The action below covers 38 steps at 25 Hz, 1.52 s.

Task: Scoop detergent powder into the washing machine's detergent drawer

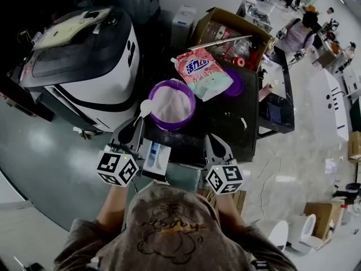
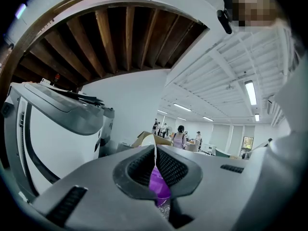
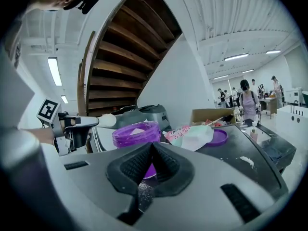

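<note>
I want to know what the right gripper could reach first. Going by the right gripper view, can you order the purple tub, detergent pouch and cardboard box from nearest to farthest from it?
1. The purple tub, just ahead of the right gripper and slightly to its left.
2. The detergent pouch, beyond the tub, to the right.
3. The cardboard box, farthest back, on the right.

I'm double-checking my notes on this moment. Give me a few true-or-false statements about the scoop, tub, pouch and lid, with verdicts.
1. The left hand-held gripper holds the white scoop. True.
2. The purple tub is empty. False: it is full of white powder.
3. The detergent pouch lies beside the tub. True.
4. The right hand-held gripper grips the purple lid. False: its jaws are together on nothing, and the lid lies by the pouch.
</note>
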### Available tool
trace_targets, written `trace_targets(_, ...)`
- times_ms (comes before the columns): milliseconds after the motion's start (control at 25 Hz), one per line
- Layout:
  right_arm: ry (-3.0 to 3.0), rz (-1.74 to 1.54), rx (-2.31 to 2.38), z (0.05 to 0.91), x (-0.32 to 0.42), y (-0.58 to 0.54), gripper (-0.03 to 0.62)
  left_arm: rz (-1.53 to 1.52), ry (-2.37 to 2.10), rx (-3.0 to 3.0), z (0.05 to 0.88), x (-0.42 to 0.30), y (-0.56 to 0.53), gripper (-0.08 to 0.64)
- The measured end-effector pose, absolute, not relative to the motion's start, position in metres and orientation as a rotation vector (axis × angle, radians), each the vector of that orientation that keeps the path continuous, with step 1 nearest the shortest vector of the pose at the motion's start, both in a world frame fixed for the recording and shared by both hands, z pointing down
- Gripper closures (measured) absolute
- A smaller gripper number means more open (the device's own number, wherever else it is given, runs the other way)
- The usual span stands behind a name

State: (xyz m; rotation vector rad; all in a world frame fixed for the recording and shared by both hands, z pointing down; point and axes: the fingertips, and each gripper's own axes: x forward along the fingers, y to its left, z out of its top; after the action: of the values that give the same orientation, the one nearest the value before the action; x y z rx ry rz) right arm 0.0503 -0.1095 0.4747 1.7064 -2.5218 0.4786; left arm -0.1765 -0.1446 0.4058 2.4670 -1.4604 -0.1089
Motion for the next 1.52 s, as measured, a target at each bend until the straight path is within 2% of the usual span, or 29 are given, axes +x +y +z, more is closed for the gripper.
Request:
trace_targets(640,-2.551,0.469,1.669,0.465,0.055,-0.144,0.589,-0.026,-1.348,2.542,0.398,-0.153,-0.182,0.535)
trace_targets(1200,-2.619,0.468,1.576,0.466,0.068,-0.158,0.589,0.251,-1.176,2.66,0.397,-0.118,-0.208,0.535)
trace_targets(1520,-2.647,0.467,1.533,0.465,0.069,-0.16,0.589,0.387,-1.102,2.661,0.393,-0.12,-0.219,0.535)
